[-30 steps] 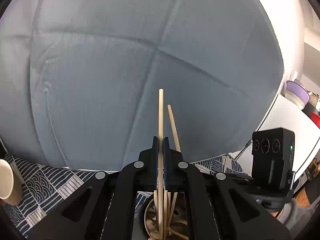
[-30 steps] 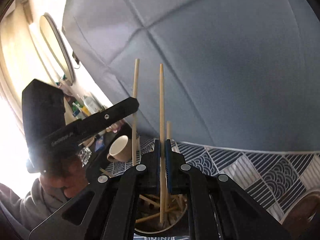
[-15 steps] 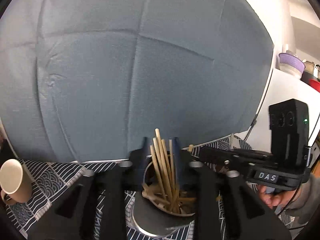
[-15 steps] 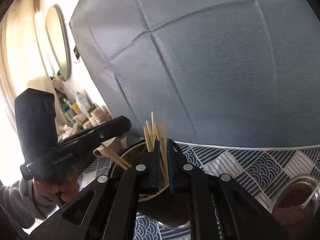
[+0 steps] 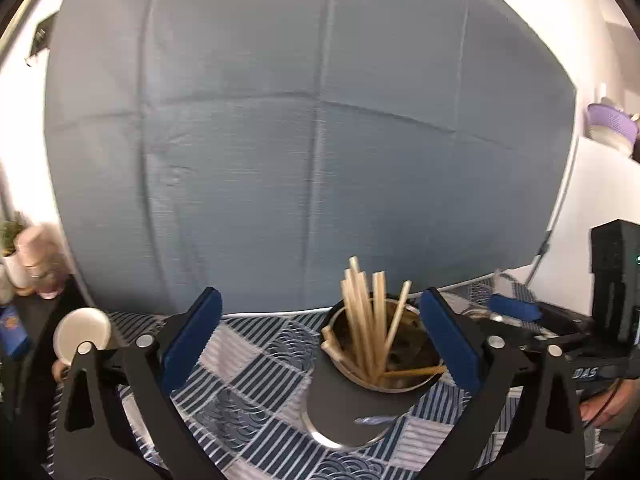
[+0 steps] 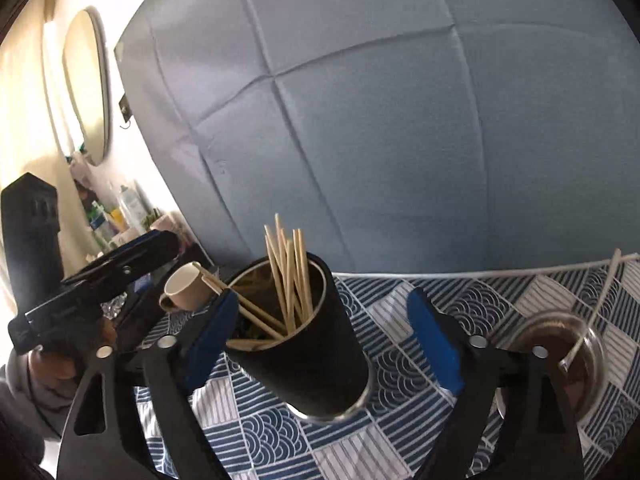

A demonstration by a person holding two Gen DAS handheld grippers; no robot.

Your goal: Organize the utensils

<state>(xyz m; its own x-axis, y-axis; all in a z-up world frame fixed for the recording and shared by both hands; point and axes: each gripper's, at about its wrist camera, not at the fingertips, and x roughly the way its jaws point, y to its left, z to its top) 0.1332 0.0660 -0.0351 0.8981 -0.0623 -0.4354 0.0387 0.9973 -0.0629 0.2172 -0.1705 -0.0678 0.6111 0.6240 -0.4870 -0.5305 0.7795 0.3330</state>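
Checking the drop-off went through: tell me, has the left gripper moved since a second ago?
Yes. The left gripper has backed away from the black cup, which was under its jaws; they have just opened, leaving the chopsticks inside.

— How many holders on the cloth?
— One dark cup, with a bunch of wooden chopsticks in it, too overlapped to count exactly.
— Anything else?
— One cream mug, one glass bowl, two grippers.
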